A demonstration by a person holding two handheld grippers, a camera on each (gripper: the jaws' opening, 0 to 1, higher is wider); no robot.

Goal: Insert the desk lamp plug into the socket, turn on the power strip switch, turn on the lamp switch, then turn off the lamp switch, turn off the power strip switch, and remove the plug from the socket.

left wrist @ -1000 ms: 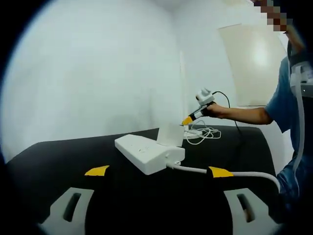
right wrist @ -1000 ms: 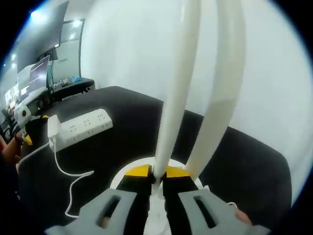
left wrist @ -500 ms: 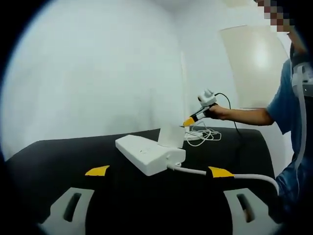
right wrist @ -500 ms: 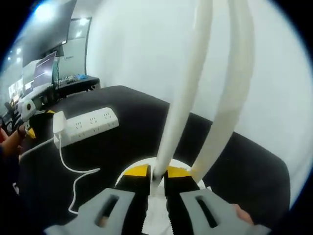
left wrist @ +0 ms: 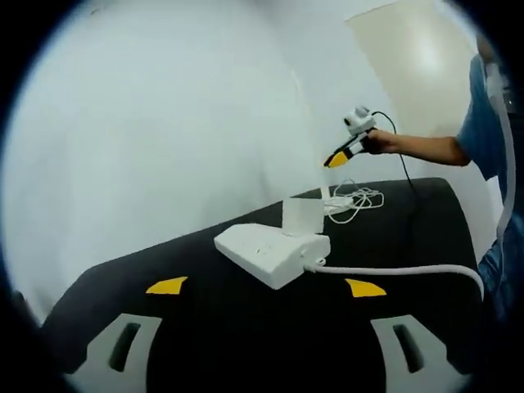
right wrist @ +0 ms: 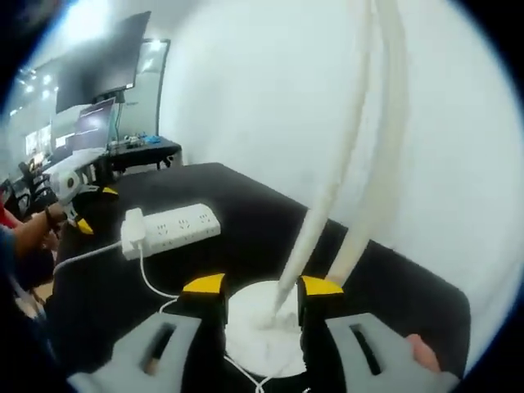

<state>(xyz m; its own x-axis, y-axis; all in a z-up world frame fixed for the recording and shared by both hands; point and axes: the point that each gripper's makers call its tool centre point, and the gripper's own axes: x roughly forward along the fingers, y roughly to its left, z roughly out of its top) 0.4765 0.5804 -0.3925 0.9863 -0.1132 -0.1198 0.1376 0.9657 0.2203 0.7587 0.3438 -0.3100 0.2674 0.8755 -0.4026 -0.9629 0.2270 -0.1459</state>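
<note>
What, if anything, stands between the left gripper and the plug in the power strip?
Nothing visible does. In the left gripper view the left gripper hangs open over bare black table, with the plug seated at the near end of the power strip straight ahead. The strip's cable runs off toward the right jaw.

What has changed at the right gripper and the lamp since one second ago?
The right gripper has opened and let go of the lamp's stem near the lamp base, and has risen. The plug stays in the power strip; the left gripper stays open.
</note>
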